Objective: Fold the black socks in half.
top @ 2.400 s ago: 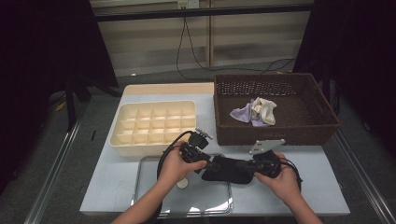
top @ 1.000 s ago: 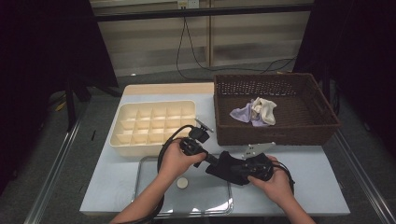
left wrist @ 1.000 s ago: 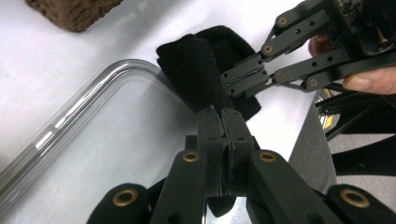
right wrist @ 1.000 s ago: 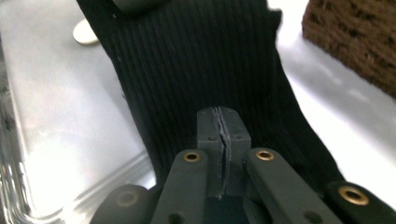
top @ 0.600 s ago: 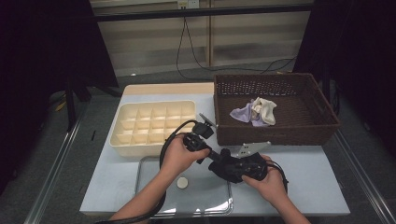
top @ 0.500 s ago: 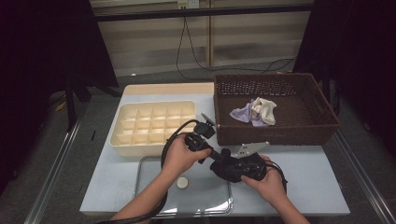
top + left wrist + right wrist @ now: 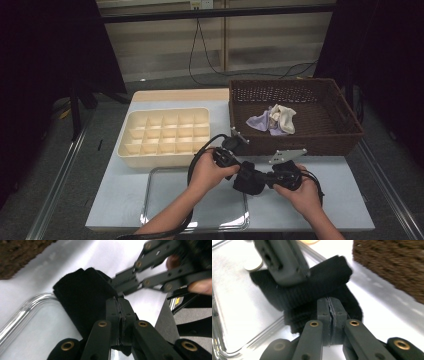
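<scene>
A black cloth (image 7: 248, 181) hangs bunched between both grippers, just above the table beside the metal tray's right end. My left gripper (image 7: 239, 171) comes at it from the left and my right gripper (image 7: 266, 181) from the right, tips close together. In the left gripper view the jaws (image 7: 120, 312) are pressed together on an edge of the black cloth (image 7: 82, 297), with the other gripper (image 7: 126, 282) pinching its far side. In the right gripper view the jaws (image 7: 331, 312) are likewise shut on the folded black cloth (image 7: 329, 272), and the left gripper's body (image 7: 282, 260) lies across it.
A cream compartment box (image 7: 165, 135) stands at the back left. A brown wicker basket (image 7: 300, 142) at the back right holds purple and cream cloths (image 7: 272, 120). The metal tray (image 7: 165, 205) lies at the front, with a small pale disc (image 7: 253, 265) on it.
The two hands have come closer together: the left moved right toward the basket, the right moved left. The black cloth, earlier stretched between them, is now folded up and bunched.
</scene>
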The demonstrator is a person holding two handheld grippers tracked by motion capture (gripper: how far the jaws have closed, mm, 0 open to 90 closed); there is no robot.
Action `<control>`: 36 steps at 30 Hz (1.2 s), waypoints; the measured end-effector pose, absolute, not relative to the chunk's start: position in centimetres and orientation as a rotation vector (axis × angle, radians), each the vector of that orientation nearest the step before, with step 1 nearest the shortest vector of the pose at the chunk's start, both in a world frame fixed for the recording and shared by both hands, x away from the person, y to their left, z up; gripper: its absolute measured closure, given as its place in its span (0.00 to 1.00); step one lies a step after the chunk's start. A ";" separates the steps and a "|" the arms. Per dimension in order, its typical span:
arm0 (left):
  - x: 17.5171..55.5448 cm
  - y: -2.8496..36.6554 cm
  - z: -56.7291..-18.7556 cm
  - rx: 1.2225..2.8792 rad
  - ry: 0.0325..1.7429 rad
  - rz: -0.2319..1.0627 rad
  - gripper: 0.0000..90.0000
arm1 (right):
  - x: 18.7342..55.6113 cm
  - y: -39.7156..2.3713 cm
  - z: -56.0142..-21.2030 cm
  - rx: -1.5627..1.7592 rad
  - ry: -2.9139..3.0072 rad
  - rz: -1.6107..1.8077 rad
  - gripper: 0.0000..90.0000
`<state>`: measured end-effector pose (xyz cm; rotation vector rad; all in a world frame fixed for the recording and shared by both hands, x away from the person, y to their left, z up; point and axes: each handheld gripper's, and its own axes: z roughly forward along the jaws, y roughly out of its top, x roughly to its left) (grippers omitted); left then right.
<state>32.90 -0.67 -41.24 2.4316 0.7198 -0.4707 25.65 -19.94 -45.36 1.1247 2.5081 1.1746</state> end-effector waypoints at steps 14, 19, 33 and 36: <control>31.9 -1.8 -43.0 2.416 0.686 -0.451 0.96 | 26.2 -20.4 -44.4 1.173 2.369 1.238 0.96; 32.0 -1.6 -43.0 2.385 0.674 -0.493 0.92 | 26.3 -19.7 -44.8 1.157 2.402 1.206 0.96; 33.5 1.4 -43.2 2.260 0.851 -0.520 0.61 | 26.0 -20.4 -45.8 1.155 2.444 1.159 0.97; 33.6 1.4 -43.8 2.261 0.883 -0.524 0.57 | 25.9 -20.8 -46.0 1.165 2.445 1.149 0.97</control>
